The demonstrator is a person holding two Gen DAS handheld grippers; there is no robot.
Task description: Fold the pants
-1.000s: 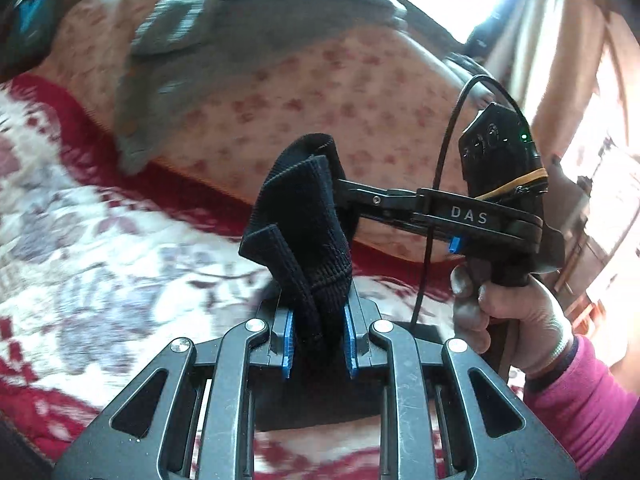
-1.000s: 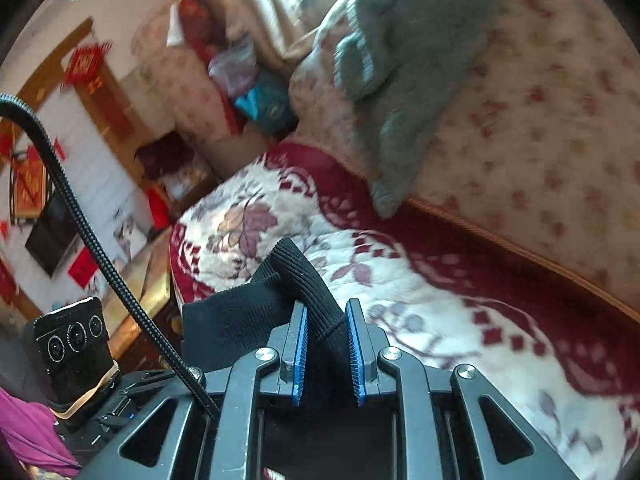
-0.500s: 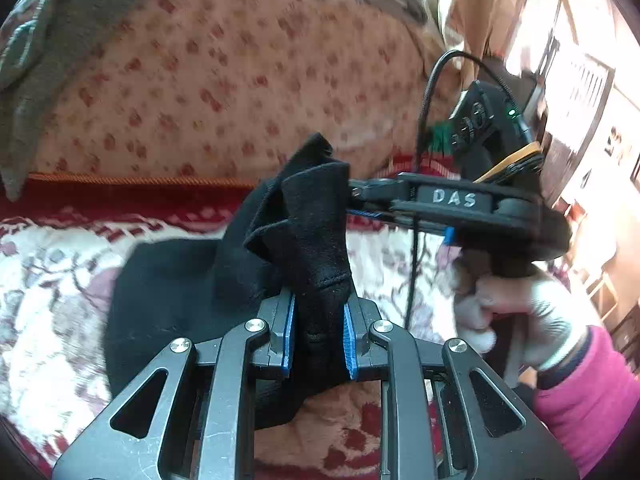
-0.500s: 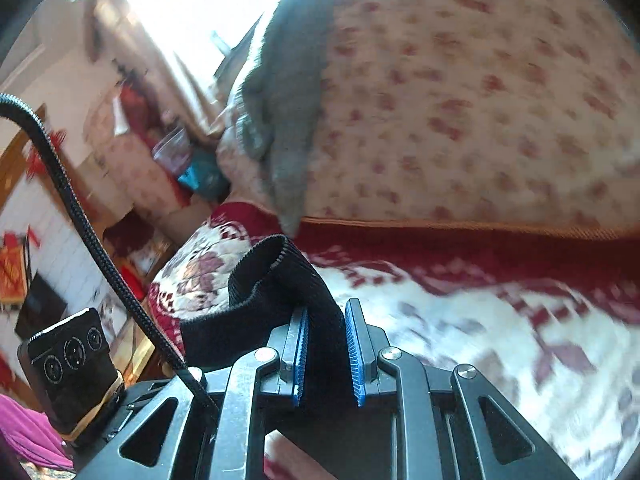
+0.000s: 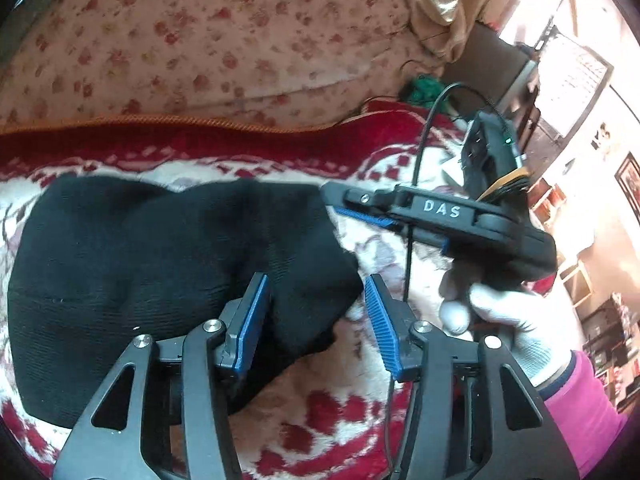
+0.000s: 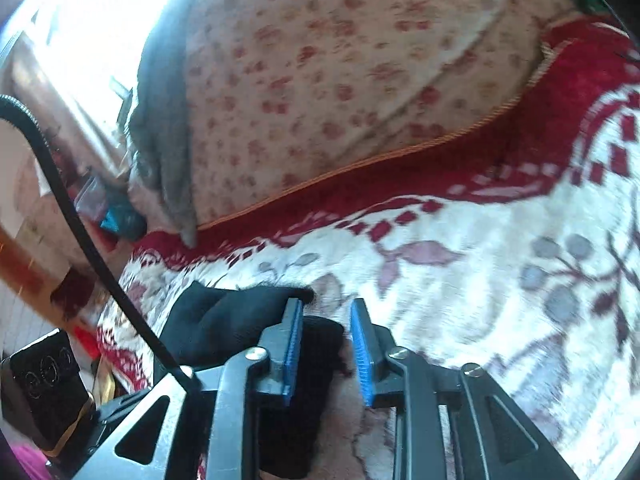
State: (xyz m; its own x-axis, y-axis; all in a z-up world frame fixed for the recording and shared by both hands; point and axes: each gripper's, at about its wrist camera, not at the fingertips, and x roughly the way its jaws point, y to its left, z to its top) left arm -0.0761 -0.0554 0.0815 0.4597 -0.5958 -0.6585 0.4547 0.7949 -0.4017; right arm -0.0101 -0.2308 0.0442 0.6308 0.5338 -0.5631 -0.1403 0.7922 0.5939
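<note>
Spread under my tools, the red and white flowered blanket [image 5: 352, 412] now carries the black pants [image 5: 132, 264], which lie flat on it as a doubled bundle instead of hanging in the air as they did a moment ago. Nearest me, my left gripper [image 5: 316, 320] has just been opening: its blue pads stand well apart, and only a corner of the cloth lies loosely between them, pressed by neither. A second ago both pads were clamped on a bunched fold. My right gripper [image 6: 325, 340] has also just been opening, though less widely; a ridge of the pants [image 6: 240, 320] sits between its jaws with a gap on the right side, so I judge it has let go too. From the left view I see that right gripper [image 5: 352, 210] at the far right edge of the bundle, with my gloved right hand [image 5: 504, 316] on its handle. So I take it this fold is laid down and released. Beyond the pants runs the blanket's red border, and behind that rises a cream flowered cushion [image 5: 208, 48], with a grey garment [image 6: 164, 128] draped over it to the left.
</note>
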